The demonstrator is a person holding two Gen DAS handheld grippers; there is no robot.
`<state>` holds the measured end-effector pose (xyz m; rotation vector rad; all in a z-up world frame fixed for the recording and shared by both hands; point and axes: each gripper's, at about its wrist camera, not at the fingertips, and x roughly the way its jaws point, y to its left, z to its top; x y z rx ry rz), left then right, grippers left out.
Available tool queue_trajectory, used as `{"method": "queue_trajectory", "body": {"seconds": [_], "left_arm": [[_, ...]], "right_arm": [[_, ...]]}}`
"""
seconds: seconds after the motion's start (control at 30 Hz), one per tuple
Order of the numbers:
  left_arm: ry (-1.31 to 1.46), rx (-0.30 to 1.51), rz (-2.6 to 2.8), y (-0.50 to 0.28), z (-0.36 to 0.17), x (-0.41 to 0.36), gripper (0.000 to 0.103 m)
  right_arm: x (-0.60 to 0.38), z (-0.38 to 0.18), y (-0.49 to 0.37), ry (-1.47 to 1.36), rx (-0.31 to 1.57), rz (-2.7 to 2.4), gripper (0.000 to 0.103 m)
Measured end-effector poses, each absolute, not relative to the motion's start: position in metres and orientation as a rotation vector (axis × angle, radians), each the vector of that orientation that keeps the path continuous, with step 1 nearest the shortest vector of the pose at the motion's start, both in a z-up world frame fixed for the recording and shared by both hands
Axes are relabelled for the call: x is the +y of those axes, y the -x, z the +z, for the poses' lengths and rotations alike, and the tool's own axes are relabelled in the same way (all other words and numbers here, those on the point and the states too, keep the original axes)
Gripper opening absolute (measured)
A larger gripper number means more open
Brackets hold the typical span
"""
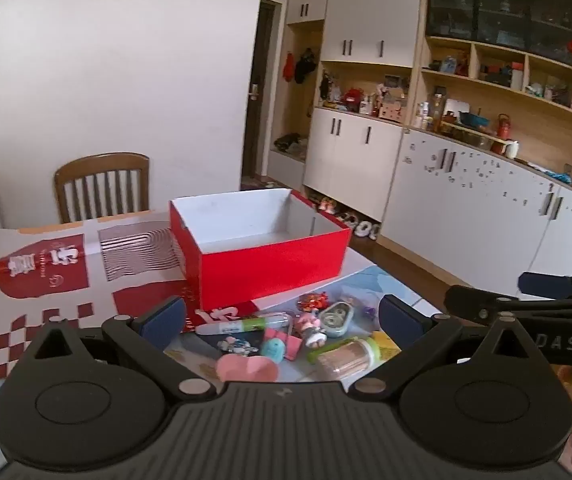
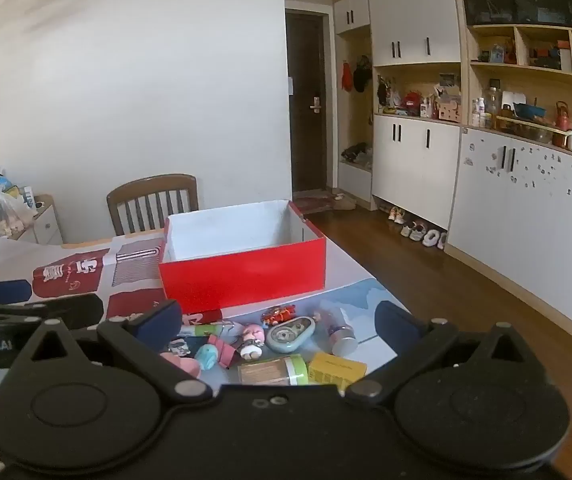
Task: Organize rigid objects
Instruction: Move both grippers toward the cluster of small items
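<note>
An open red box (image 1: 270, 264) with a white, empty inside stands on the table; it also shows in the right wrist view (image 2: 242, 276). In front of it lies a pile of small objects: a pink doll (image 1: 310, 326), a grey-blue oval case (image 1: 336, 318), a toothpick jar with green lid (image 1: 350, 354), a green-capped tube (image 1: 242, 325), a yellow box (image 2: 336, 370), a small white bottle (image 2: 342, 334). My left gripper (image 1: 282, 316) is open and empty above the pile. My right gripper (image 2: 278, 320) is open and empty above it too.
A red-and-white printed sheet (image 1: 46, 280) covers the table's left part. A wooden chair (image 1: 102, 186) stands behind the table. White cabinets and cluttered shelves (image 1: 466, 128) line the right wall, with wooden floor (image 2: 466, 300) to the right of the table edge.
</note>
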<state>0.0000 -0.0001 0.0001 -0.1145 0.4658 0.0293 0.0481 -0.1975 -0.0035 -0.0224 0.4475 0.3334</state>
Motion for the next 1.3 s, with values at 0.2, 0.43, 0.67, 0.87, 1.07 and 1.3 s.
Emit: {"method": "queue_trajectory", "body": {"seconds": [0.2, 0.43, 0.67, 0.87, 1.07, 1.3], "left_arm": [[0.059, 0.459, 0.083, 0.001, -0.001, -0.018, 0.103], [0.147, 0.470, 0.061, -0.001, -0.005, 0.009, 0.103], [0.141, 0.473, 0.078, 0.000, -0.003, 0.011, 0.103], [0.119, 0.478, 0.098, 0.001, -0.004, 0.009, 0.103], [0.118, 0.479, 0.119, 0.004, -0.005, 0.010, 0.103], [0.113, 0.452, 0.153, 0.013, -0.001, 0.014, 0.103]], "right_arm": [[-0.196, 0.000, -0.049, 0.058, 0.466, 0.323, 0.103], [-0.201, -0.009, -0.049, 0.047, 0.462, 0.342, 0.103], [-0.195, -0.003, -0.047, 0.054, 0.471, 0.352, 0.103], [-0.194, -0.006, -0.047, 0.050, 0.477, 0.354, 0.103], [-0.189, -0.004, -0.047, 0.056, 0.476, 0.367, 0.103], [-0.182, -0.003, -0.047, 0.063, 0.474, 0.394, 0.103]]}}
